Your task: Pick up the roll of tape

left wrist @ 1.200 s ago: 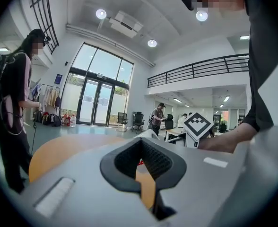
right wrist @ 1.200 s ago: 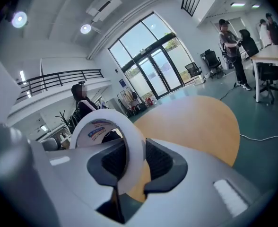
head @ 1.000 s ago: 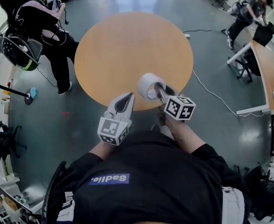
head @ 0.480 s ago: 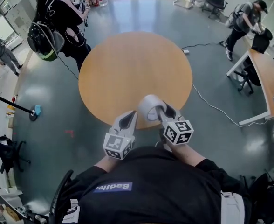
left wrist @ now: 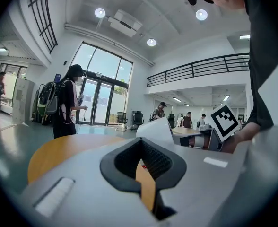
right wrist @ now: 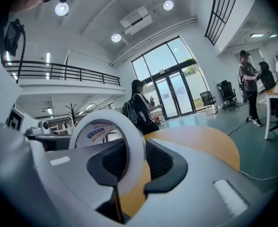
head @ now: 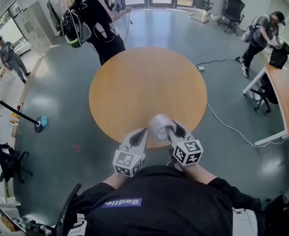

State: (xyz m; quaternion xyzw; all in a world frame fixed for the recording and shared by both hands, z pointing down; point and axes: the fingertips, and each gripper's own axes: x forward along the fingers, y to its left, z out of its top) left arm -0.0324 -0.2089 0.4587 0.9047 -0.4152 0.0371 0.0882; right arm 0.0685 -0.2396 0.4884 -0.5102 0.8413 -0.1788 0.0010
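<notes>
Grey polished flooring surrounds a round light-wood desk [head: 134, 82] in a tall glazed hall, and a person with a backpack [head: 98, 18] is seen beyond its far edge. A white roll of tape [head: 159, 127] is held upright over the desk's near edge. Its band is pinched between the pads of the right tongs [head: 170, 129], with one pad inside the ring and the other outside. The left tongs [head: 142, 132] are kept just beside it, tips pressed together, with nothing between them.

1 tape roll [head: 159, 125], 2 grippers: L gripper [head: 140, 134] + R gripper [head: 170, 127], 1 rnd table [head: 144, 82], 3 bystanders [head: 96, 21] [head: 8, 58] [head: 262, 33]
</notes>
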